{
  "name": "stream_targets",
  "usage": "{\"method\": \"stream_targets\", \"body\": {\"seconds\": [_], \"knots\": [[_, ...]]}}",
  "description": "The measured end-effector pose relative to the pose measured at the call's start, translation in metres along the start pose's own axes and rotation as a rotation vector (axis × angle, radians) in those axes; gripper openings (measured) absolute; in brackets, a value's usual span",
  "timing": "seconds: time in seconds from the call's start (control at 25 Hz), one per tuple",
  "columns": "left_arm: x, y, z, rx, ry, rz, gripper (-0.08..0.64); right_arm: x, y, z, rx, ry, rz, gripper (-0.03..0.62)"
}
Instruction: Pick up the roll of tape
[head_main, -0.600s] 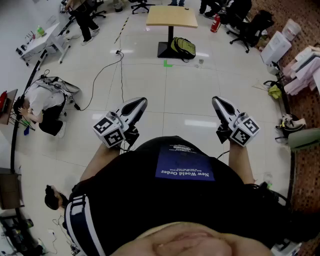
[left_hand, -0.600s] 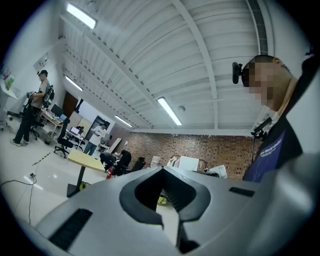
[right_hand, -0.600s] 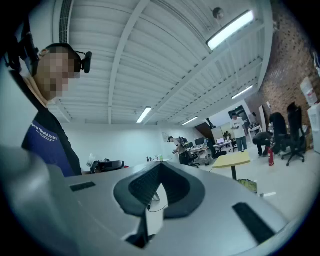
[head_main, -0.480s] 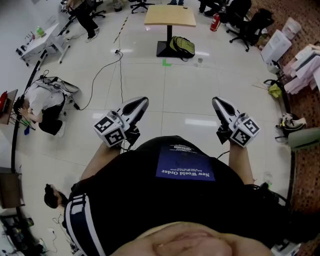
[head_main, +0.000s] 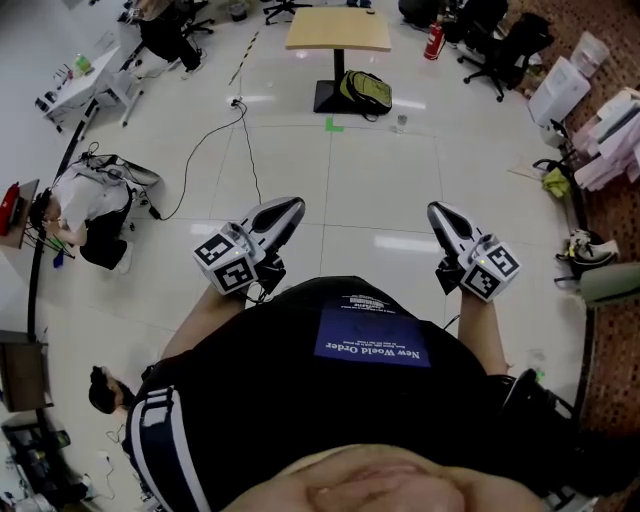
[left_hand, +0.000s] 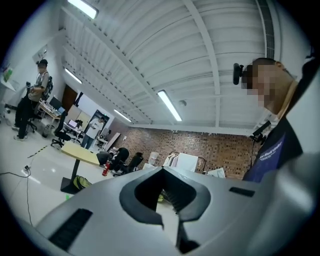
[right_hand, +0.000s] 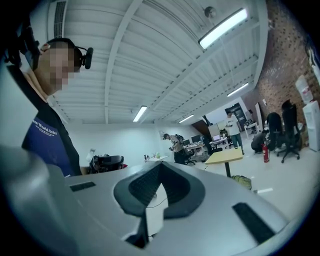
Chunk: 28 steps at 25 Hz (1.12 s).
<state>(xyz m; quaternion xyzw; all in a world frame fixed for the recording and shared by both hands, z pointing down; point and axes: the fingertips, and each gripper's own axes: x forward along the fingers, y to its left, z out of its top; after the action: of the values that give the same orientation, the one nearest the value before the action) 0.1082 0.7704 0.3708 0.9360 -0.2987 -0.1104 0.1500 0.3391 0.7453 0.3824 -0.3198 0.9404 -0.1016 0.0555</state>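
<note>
Jaws together and empty on left grey-and-black gripper (head_main: 293, 206) and right grey-and-black gripper (head_main: 436, 211). No roll of tape in any view; its direction and the nearer hand can't be told.

Bare floor (head_main: 380, 190) is seen open before the counter (head_main: 338, 30). A backpack (head_main: 364, 92) is set against the counter's foot; a cable (head_main: 240, 108) is trailed left of it, office chairs (head_main: 500, 45) crowded to its right.
</note>
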Motion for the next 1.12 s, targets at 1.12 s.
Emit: {"method": "stream_targets", "body": {"seconds": [1.12], "knots": [[-0.076,0.342,0.124,-0.008,-0.046,-0.006,-0.008,0.386,-0.016,0.019,-0.066,0.032,0.050,-0.012]]}}
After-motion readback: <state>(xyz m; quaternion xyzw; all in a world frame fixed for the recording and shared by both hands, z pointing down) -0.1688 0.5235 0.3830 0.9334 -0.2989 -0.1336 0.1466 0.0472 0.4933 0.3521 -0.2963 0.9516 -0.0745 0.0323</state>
